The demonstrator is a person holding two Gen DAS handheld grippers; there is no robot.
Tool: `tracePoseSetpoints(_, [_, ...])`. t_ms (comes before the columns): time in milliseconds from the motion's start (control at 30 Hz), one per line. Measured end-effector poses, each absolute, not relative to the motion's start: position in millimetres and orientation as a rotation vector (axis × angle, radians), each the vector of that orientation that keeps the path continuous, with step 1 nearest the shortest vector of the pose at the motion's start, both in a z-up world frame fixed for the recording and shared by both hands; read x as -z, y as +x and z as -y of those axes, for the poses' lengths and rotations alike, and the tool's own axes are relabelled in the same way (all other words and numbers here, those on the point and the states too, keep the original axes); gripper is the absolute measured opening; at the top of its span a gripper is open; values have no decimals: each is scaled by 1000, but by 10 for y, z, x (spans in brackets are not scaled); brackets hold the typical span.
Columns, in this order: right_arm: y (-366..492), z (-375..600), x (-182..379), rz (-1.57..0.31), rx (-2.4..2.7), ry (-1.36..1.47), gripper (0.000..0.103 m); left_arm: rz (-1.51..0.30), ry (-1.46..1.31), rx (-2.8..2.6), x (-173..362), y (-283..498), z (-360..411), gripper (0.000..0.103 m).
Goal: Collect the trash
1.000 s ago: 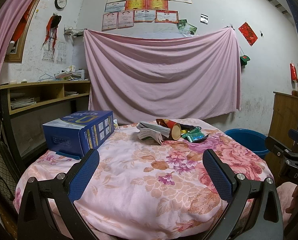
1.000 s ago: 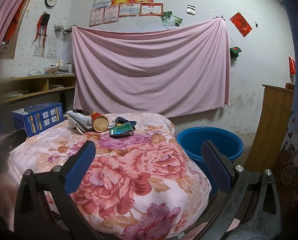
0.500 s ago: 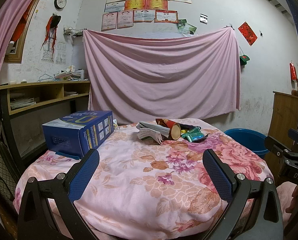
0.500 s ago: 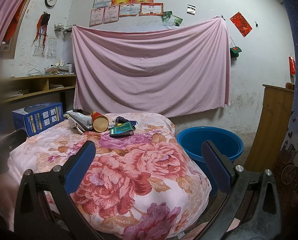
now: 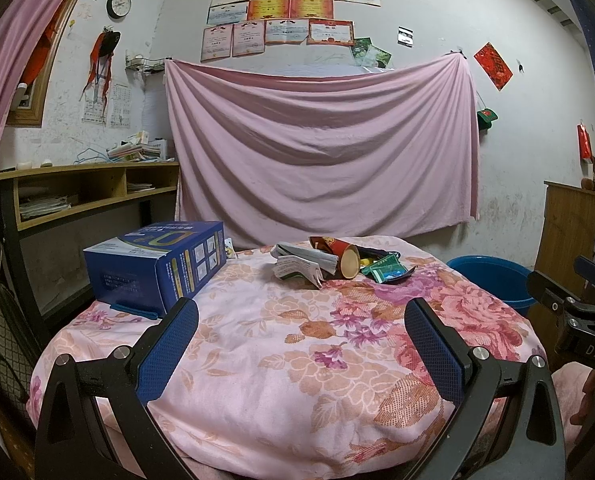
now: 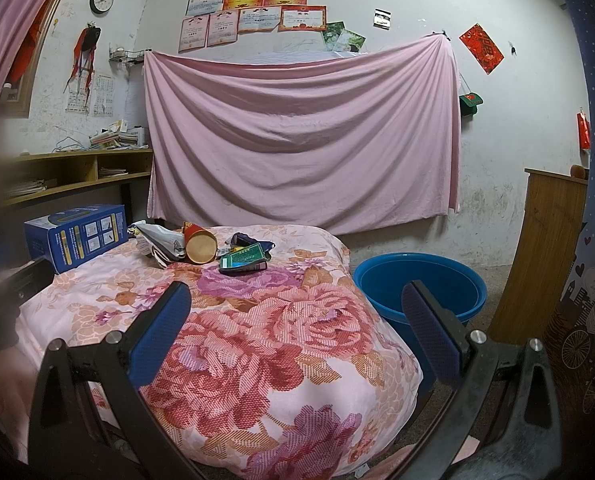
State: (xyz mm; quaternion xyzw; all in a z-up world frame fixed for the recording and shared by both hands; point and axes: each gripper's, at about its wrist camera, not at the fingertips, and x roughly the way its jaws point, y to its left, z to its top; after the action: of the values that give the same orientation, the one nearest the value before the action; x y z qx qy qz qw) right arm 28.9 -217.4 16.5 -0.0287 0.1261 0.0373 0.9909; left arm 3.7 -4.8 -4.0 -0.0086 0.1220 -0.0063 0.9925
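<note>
A pile of trash lies at the far side of the floral-covered table [image 5: 281, 344]: crumpled grey paper [image 5: 301, 266], a red paper cup on its side [image 5: 347, 262] and green wrappers [image 5: 387, 270]. In the right wrist view the paper [image 6: 159, 244], the cup [image 6: 199, 244] and the wrappers [image 6: 243, 258] show too. My left gripper [image 5: 299, 322] is open and empty, low over the table's near edge. My right gripper [image 6: 293, 306] is open and empty over the table's near right side. Both are well short of the pile.
A blue cardboard box [image 5: 157, 264] stands on the table's left side, also in the right wrist view [image 6: 77, 236]. A blue plastic basin [image 6: 421, 288] sits on the floor right of the table. A wooden cabinet [image 6: 545, 248] is at the right, shelves [image 5: 93, 192] at the left.
</note>
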Motion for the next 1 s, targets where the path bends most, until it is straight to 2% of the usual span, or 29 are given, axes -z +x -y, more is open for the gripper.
tracePoseSetpoints(567, [279, 2110, -113, -247, -90, -50, 103, -242, -26, 19, 45, 41, 54, 101])
tracePoseSetpoints(1000, [574, 2215, -407, -185, -119, -24, 103, -226, -70, 9, -213, 410, -129, 101])
